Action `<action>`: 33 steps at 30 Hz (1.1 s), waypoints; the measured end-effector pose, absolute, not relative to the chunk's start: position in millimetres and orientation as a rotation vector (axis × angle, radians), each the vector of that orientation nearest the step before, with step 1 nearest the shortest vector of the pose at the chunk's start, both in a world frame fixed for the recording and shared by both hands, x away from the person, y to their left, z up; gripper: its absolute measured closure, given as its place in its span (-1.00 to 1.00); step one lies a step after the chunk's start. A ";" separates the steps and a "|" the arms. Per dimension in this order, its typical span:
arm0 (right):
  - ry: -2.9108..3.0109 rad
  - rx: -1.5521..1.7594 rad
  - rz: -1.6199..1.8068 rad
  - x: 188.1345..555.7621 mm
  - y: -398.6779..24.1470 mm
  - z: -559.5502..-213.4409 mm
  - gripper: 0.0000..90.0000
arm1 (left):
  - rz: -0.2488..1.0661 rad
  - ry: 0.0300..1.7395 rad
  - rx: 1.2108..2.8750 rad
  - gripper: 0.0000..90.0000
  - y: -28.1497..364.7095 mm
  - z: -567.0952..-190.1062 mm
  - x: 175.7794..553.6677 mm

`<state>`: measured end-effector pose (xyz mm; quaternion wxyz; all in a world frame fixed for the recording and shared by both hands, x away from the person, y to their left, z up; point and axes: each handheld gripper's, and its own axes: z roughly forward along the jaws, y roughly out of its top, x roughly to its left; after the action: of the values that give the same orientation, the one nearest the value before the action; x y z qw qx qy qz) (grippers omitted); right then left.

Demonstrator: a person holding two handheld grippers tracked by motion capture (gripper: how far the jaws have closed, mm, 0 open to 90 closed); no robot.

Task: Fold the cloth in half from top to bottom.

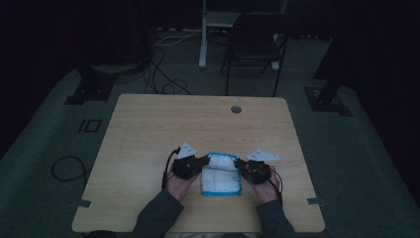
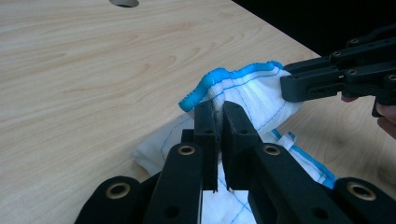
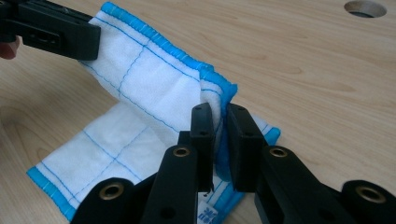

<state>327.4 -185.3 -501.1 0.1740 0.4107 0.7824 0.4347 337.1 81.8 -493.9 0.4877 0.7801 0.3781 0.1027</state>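
Here the white blue-edged cloth (image 1: pixel 221 174) hangs between the left gripper (image 2: pixel 217 112) and right gripper (image 3: pixel 218 119), each clamped on a far corner.

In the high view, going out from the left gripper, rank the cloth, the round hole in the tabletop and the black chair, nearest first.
From the left gripper:
1. Cloth: white with blue edging, clamped in its jaws, just to its right.
2. Round hole: farther up the table, toward the far edge.
3. Black chair: on the floor beyond the table.
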 end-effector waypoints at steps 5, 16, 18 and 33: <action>2.222 1.167 1.231 325.0 -185.4 -505.4 0.84 | 0.242 0.925 1.895 0.91 82.4 -498.4 333.4; 2.228 1.168 1.224 320.3 -184.7 -511.3 0.84 | 0.231 0.930 1.905 0.91 83.1 -505.6 326.7; 2.229 1.167 1.225 319.7 -184.7 -512.2 0.84 | 0.230 0.930 1.907 0.90 83.4 -505.9 326.3; 2.231 1.167 1.226 314.6 -185.2 -516.3 0.84 | 0.212 0.940 1.920 0.89 85.3 -514.5 318.5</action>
<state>314.6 -185.2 -516.3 0.1698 0.4106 0.7851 0.4315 318.5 85.3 -514.5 0.4767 0.7857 0.3846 0.0869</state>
